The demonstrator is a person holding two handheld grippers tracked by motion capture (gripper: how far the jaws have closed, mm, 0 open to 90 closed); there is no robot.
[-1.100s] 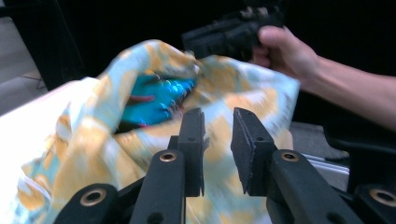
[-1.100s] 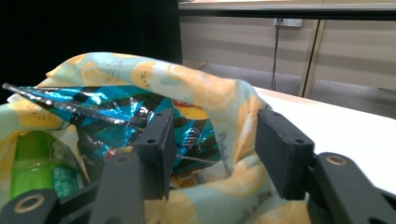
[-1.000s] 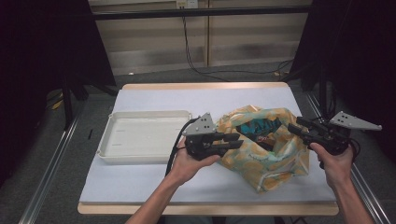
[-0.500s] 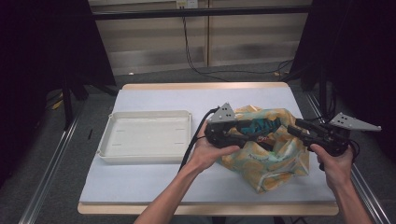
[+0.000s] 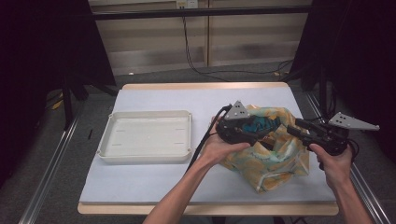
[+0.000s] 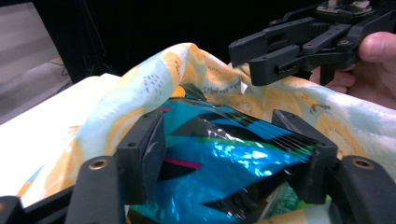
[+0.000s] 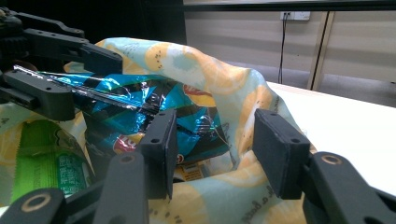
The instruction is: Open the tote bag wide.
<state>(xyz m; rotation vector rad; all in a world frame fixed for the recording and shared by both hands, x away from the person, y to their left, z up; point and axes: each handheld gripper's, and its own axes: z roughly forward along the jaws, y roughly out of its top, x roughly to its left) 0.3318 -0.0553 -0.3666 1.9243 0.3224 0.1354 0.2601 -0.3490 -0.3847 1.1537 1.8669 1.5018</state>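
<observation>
The blue foil snack packet (image 6: 219, 158) sits in the mouth of the yellow-patterned cloth bag (image 5: 275, 158), right of centre in the high view. In the left gripper view the packet lies straight ahead between the jaws, its long axis running across them. The left gripper (image 6: 229, 154) is nearest; its jaws have just been opening and straddle the packet without clearly pressing it. The right gripper (image 7: 212, 140), at the bag's right edge, is half open across the bag's rim; whether it pinches the cloth I cannot tell. A white tray (image 5: 105, 149) waits at the left.
</observation>
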